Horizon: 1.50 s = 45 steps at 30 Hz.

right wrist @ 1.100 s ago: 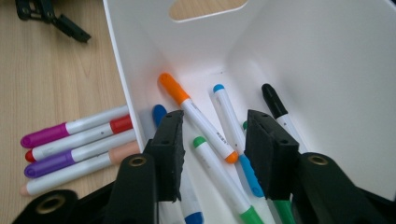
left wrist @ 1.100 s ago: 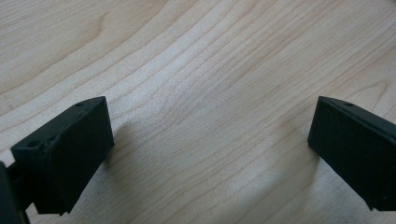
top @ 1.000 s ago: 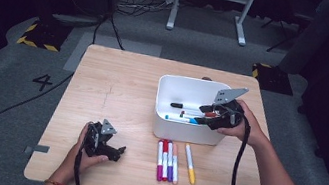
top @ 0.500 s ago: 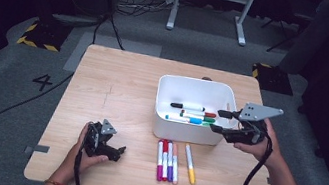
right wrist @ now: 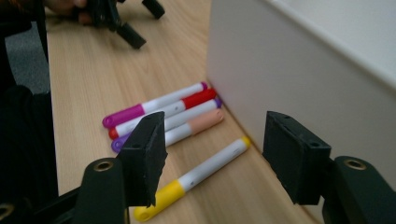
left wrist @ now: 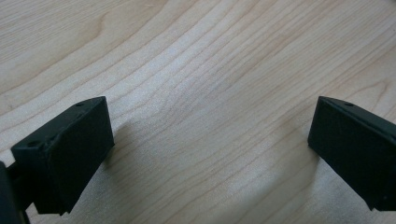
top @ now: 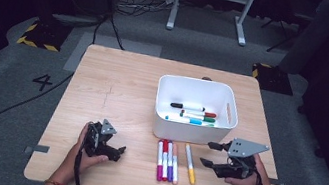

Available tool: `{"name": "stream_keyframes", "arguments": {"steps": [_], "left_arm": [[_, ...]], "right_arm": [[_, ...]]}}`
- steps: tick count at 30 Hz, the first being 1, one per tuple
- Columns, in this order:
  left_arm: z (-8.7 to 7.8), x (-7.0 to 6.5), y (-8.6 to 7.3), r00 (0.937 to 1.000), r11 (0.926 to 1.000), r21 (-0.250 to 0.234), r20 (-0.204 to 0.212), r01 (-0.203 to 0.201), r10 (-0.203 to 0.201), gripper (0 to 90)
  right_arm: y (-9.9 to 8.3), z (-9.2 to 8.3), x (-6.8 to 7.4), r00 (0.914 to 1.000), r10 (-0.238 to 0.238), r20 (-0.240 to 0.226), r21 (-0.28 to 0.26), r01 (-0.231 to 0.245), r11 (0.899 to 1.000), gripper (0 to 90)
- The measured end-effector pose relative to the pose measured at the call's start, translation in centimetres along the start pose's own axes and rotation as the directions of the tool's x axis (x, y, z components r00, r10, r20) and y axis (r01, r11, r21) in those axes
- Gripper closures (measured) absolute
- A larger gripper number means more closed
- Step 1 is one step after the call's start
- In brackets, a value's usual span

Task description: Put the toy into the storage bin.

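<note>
A white bin [top: 191, 132] stands on the wooden table [top: 117, 89] and holds several markers [top: 191, 114]. Magenta, red, purple and peach markers [top: 167, 160] lie side by side in front of it, with a yellow marker [top: 190, 164] just to their right. My right gripper [top: 210, 154] hovers low at the bin's front right corner, pointing left at the yellow marker [right wrist: 196, 177]. Its jaws have just been opening and stand open, with nothing gripped. My left gripper [top: 117, 151] rests open on the table at the front left, bare wood between its jaws [left wrist: 210, 149].
The bin's wall [right wrist: 289, 70] rises close beside my right gripper [right wrist: 212, 154]. Beyond the marker group [right wrist: 163, 109] the other hand's gripper [right wrist: 116, 18] sits farther off. The table's front edge lies just behind both hands. Cables trail off toward the floor.
My right gripper has come away from above the bin, moving right and then down toward the front of the table, and its jaws have spread wider. The left gripper has stayed put.
</note>
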<state>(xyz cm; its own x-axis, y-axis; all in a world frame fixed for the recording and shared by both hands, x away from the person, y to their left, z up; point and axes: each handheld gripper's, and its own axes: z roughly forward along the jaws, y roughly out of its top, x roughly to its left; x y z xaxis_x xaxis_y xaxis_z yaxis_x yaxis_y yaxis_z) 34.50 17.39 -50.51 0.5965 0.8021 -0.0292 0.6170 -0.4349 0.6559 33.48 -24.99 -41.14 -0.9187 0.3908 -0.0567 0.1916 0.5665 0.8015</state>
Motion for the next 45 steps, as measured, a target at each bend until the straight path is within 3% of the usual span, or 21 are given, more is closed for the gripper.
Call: {"name": "stream_keyframes", "arguments": {"steps": [3,9,14,18,22,30,35,45], "left_arm": [[0.0,0.0,0.0,1.0000,1.0000,0.000,0.000,0.000,0.000,0.2],[0.0,0.0,0.0,1.0000,1.0000,0.000,0.000,0.000,0.000,0.2],[0.0,0.0,0.0,1.0000,1.0000,0.000,0.000,0.000,0.000,0.2],[0.0,0.0,0.0,1.0000,1.0000,0.000,0.000,0.000,0.000,0.2],[0.0,0.0,0.0,1.0000,1.0000,0.000,0.000,0.000,0.000,0.2],[0.0,0.0,0.0,1.0000,1.0000,0.000,-0.003,-0.001,0.001,0.4],[0.0,0.0,0.0,1.0000,1.0000,0.000,-0.002,0.000,0.000,0.3],[0.0,0.0,0.0,1.0000,1.0000,0.000,-0.003,-0.001,0.001,0.4]], "right_arm": [[-1.4,1.4,0.6,0.9997,0.023,-0.010,0.034,-0.022,0.999,38.5],[-3.6,3.6,1.3,0.9928,0.117,-0.027,0.070,-0.114,0.991,35.6],[-4.5,4.7,1.9,0.9905,0.131,-0.039,0.095,-0.127,0.987,35.5],[-5.1,5.4,2.2,0.9935,0.113,-0.009,0.123,-0.111,0.986,37.3],[-5.6,5.5,2.3,0.9902,0.138,0.023,0.113,-0.140,0.984,44.5],[-6.4,5.6,2.1,0.9899,0.119,0.078,0.121,-0.128,0.984,66.1],[-6.6,5.3,1.9,0.9885,0.121,0.090,0.117,-0.131,0.984,74.8],[-6.9,4.7,0.8,0.9884,0.130,0.079,0.122,-0.139,0.983,75.6]]}}
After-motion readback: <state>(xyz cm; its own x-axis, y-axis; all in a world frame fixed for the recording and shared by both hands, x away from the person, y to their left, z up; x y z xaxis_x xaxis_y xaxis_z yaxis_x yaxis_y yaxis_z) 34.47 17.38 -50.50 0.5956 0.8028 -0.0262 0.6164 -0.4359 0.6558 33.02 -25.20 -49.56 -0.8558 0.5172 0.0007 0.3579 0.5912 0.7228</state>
